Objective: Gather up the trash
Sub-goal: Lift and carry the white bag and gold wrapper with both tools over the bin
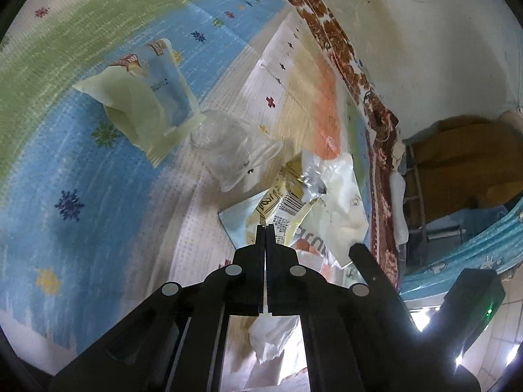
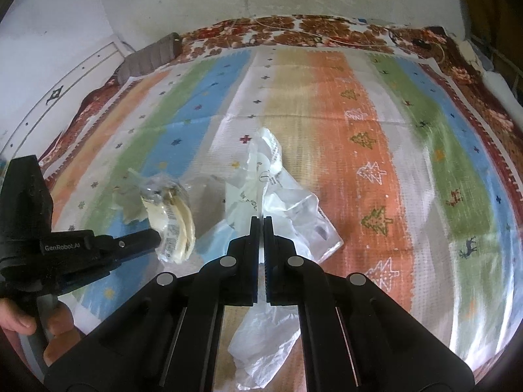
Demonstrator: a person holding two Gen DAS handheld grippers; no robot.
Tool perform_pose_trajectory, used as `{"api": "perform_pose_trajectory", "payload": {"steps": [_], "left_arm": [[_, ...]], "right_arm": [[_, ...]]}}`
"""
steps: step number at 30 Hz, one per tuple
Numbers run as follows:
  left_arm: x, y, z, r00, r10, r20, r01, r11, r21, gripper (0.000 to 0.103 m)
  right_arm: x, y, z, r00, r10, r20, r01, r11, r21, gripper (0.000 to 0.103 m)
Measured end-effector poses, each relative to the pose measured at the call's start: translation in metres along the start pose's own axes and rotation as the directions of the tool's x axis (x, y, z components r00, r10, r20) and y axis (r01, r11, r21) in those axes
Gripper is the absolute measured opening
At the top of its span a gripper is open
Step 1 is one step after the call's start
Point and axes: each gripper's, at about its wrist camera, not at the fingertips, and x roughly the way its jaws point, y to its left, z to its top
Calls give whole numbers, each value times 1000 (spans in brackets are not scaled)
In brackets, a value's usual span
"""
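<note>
Left tool [image 1: 265, 227]: jaws closed, the tips pinching the near edge of a yellow wrapper [image 1: 287, 201] printed with a barcode; seen from the right wrist, the fingers end directly on that crumpled wrapper, which is clear of the striped mat [image 2: 327, 104].
Right tool [image 2: 260, 219]: jaws closed on a white plastic bag [image 2: 271, 192]; a thin sliver of the bag shows between the pads.
White plastic bag, position: it rises crumpled beyond the right tool's tips and hangs below them as well, over the pale central band of the striped mat, beside its orange band.
Yellow wrapper, position: over the blue and white bands at the near left part of the striped mat in the right wrist view, well left of the white plastic bag; whether its lower edge touches the mat cannot be told.
Clear cup [image 1: 235, 153]: lying on its side on the striped mat, just beyond the left tool's tips and apart from them.
Pale green pouch [image 1: 140, 98]: flat on the blue band of the striped mat, farther out than the clear cup and touching its rim end.
Pale scrap [image 1: 271, 336]: visible through the left tool's frame, beneath the jaws; what it belongs to cannot be told.
Hand [image 2: 32, 320]: wrapped around the left tool's handle at the near left corner of the striped mat.
Floral cloth [image 2: 294, 31]: brown and white, showing past the far edge of the striped mat.
</note>
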Motion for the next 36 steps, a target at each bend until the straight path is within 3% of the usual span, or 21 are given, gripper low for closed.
{"api": "perform_pose_trajectory", "payload": {"steps": [9, 21, 36], "left_arm": [[-29, -26, 6, 999, 7, 32, -11, 993, 115, 0], [-49, -33, 5, 998, 46, 44, -51, 988, 143, 0], [-88, -60, -8, 988, 111, 105, -139, 938, 317, 0]], "right_arm": [[-24, 10, 7, 999, 17, 32, -16, 1000, -15, 1], [-47, 15, 11, 997, 42, 64, -41, 999, -15, 1], [-78, 33, 2, 996, 40, 84, -34, 997, -71, 1]]}}
